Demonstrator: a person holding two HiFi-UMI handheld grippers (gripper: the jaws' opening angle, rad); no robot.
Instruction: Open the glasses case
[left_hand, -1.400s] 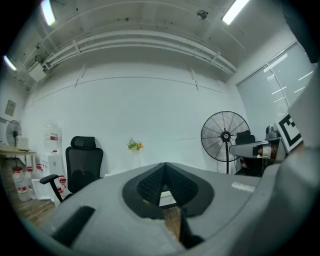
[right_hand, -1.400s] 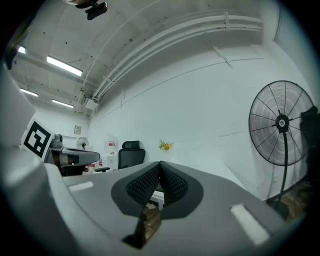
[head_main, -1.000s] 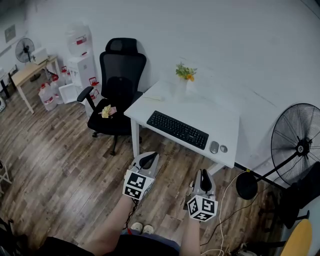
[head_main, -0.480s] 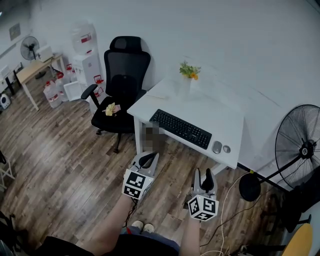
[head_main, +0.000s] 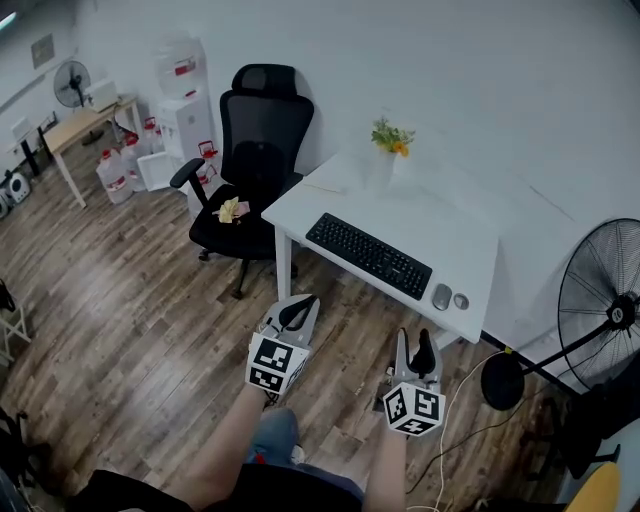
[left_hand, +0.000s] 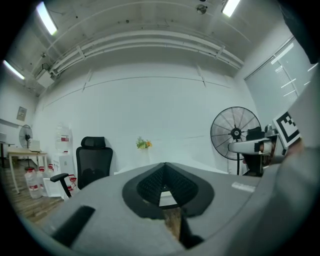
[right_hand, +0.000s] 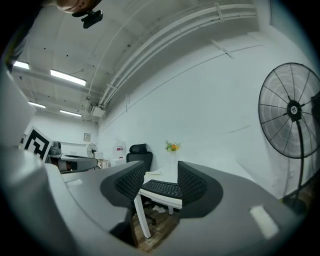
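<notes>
Right claw is opening, its ribbed pads wide apart with nothing between them; through the gap the right gripper view shows only the surface's edge and the keyboard. Left claw has its tips together and holds nothing.

Surface and room: a white surface stands against a white wall. It carries a black keyboard, a grey mouse with a small round item just beside it, and a vase of flowers near the back edge. A black office chair sits at the surface's left end, with a yellow item on its seat. A standing fan is at the right. A water dispenser, water bottles and a small wooden table line the far left. The floor is dark wood plank.

The glasses case cannot be made out in any view.

Pose: both forearms reach up from the bottom of the head view. Both claws are held level, side by side over the floor, short of the surface's front edge and pointing toward it.
</notes>
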